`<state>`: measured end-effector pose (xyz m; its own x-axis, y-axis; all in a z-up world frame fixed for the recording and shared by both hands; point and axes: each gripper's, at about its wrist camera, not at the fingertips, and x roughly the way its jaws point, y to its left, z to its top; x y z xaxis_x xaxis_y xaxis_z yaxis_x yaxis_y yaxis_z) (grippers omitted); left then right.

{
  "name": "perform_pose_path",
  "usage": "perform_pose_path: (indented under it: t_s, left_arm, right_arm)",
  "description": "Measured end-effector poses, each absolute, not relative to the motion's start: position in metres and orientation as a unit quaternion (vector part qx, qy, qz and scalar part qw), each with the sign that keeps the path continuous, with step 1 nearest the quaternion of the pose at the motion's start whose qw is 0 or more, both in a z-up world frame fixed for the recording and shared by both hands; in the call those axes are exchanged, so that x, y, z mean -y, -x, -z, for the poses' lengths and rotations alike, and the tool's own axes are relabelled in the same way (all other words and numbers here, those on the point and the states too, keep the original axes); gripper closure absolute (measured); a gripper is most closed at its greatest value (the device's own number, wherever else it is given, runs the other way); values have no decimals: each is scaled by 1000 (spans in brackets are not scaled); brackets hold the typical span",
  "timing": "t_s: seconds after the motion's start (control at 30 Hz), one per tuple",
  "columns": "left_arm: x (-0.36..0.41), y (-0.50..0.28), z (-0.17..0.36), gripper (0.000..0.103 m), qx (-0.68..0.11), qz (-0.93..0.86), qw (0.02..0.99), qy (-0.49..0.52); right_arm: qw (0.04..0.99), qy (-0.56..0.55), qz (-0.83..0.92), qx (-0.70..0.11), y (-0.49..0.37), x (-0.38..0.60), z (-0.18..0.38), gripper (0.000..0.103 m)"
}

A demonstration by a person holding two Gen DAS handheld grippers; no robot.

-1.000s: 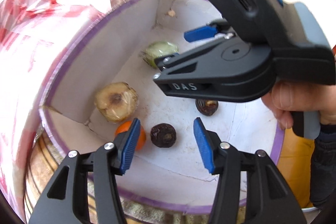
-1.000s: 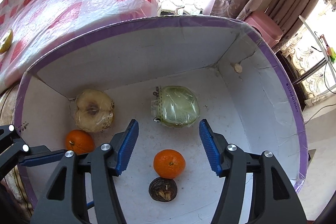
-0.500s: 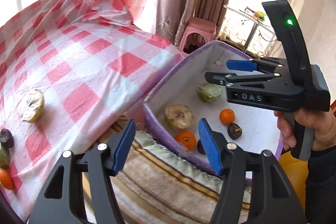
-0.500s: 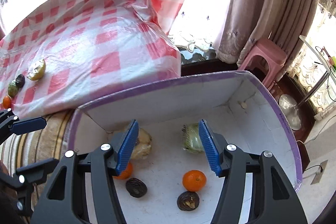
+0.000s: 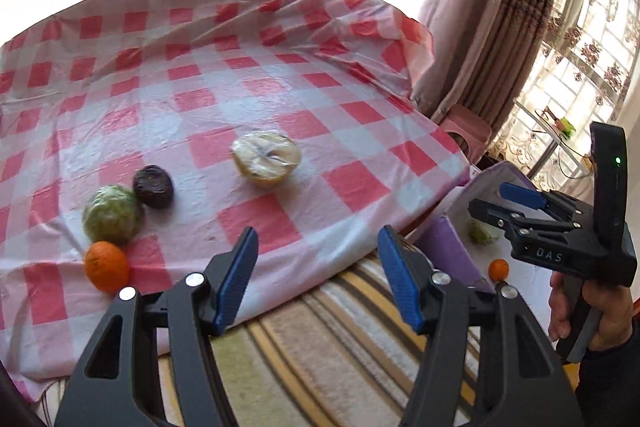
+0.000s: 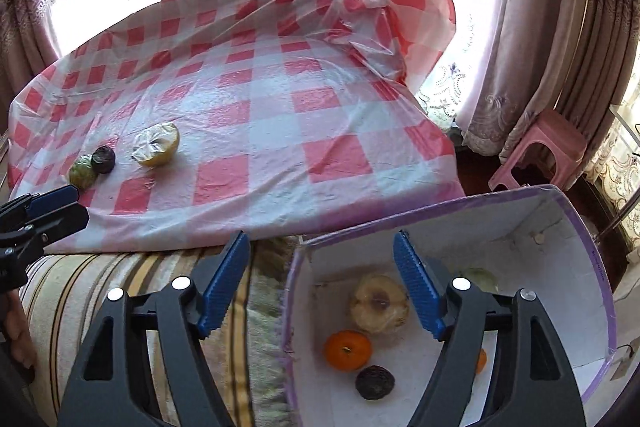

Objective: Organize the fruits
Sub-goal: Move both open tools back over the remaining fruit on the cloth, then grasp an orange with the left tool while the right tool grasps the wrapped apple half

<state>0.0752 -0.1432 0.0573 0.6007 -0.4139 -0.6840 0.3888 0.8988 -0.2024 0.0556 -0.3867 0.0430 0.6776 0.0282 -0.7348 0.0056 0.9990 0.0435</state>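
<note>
On the red-checked tablecloth lie a wrapped half pear, a dark passion fruit, a wrapped green fruit and an orange. My left gripper is open and empty, just in front of the table's edge. My right gripper is open and empty above the near rim of the white box; it also shows in the left wrist view. The box holds a wrapped pale fruit, an orange, a dark fruit and others partly hidden.
A striped cloth-covered surface lies below the table edge, beside the box. A pink stool and curtains stand at the right. The tablecloth is bunched up at the far right corner.
Both grippers have pulled up and back out of the box. My left gripper has swung left and now faces the fruits on the table. Both stay open and empty.
</note>
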Motion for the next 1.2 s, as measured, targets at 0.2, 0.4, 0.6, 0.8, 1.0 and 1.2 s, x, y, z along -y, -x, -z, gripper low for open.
perform_pose_path:
  t_s: [0.2,0.4,0.6,0.8,1.0,1.2]
  left_arm:
    - [74,-78,-54,41,-387,163,905,70]
    - [26,-87,-42,44,-408,115,899,109]
    - [15,-96,-29,50,-429,99,891,110]
    - [18,-110,-20,55,-447,90,885,93]
    - [24,-119,-11,62,-458,87,882,75]
    - [25,-121,-9,64,-457,84,883,70]
  right_arm:
    - [921,-29,-35,-387,-63,347,-40,17]
    - [919,-18,-62,-388,-77,312,-34,16]
    - [918,-4,-79,-389,-93,286,-30,16]
    - [918,12,-93,-384,-115,263,-30,16]
    - [920,32,-101,-376,-139,239,-29,16]
    - [919,34,-102,-380,-164,226,-24,16]
